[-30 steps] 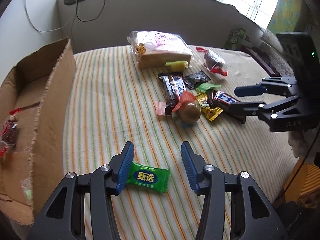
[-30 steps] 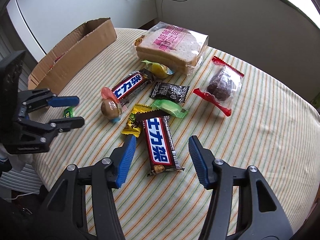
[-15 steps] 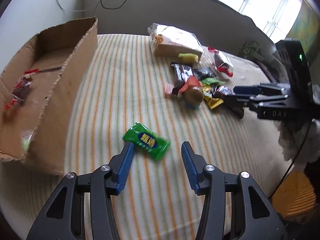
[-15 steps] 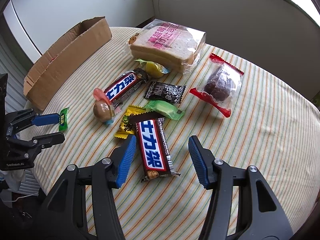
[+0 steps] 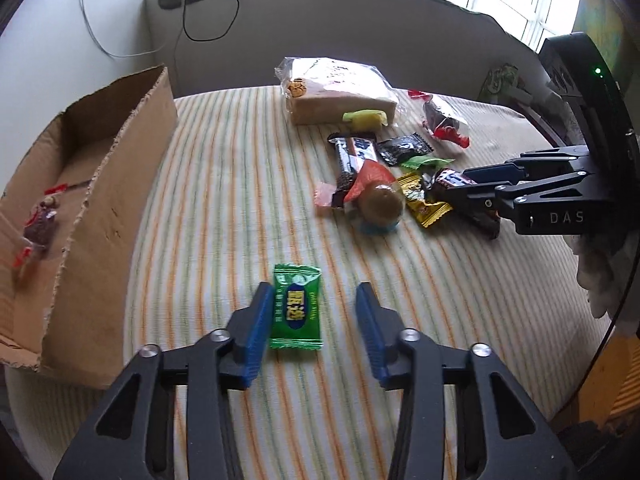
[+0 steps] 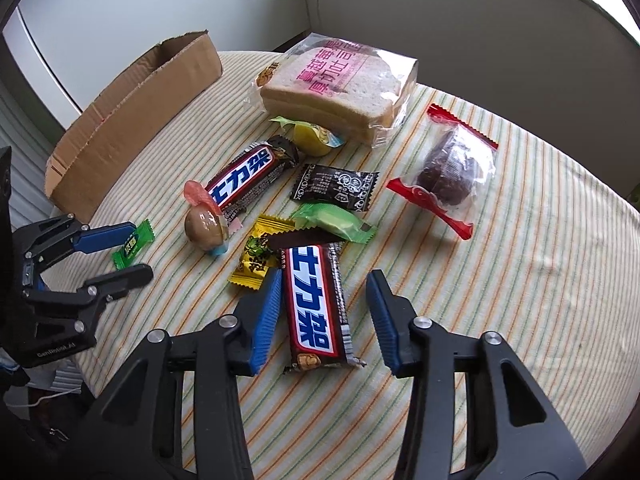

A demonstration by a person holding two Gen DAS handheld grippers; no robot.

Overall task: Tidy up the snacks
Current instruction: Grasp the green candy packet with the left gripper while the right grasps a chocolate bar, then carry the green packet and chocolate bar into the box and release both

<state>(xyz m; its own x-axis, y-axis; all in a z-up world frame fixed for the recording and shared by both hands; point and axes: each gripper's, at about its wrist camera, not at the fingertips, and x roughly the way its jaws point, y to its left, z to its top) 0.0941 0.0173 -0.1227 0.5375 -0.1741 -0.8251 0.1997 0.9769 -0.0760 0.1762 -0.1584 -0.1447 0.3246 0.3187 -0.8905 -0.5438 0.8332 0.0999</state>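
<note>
A small green candy packet [image 5: 296, 308] lies lengthwise on the striped tablecloth [image 5: 224, 200] inside my left gripper [image 5: 313, 292]. The jaws are closing: the left pad touches the packet's edge and the right pad stands clear of it. In the right wrist view a dark chocolate bar [image 6: 316, 304] with a blue and white label lies inside my right gripper [image 6: 325, 280]. These jaws are closing too, with the left pad at the bar's edge and a gap on the right. An open cardboard box [image 5: 112, 200] stands at the table's left.
Beyond the bar lie a bagged bread loaf [image 6: 336, 80], a second chocolate bar [image 6: 248, 178], a black sachet [image 6: 334, 186], a yellow candy [image 6: 260, 256], a brown egg-shaped sweet [image 6: 206, 226] and a bagged dark cake [image 6: 452, 168]. A red-wrapped snack [image 5: 40, 224] lies in the box.
Both pairs of jaws have narrowed. The green packet, slanted ahead of the left fingers half a second ago, now lies straight between them. The chocolate bar sits deeper between the right fingers.
</note>
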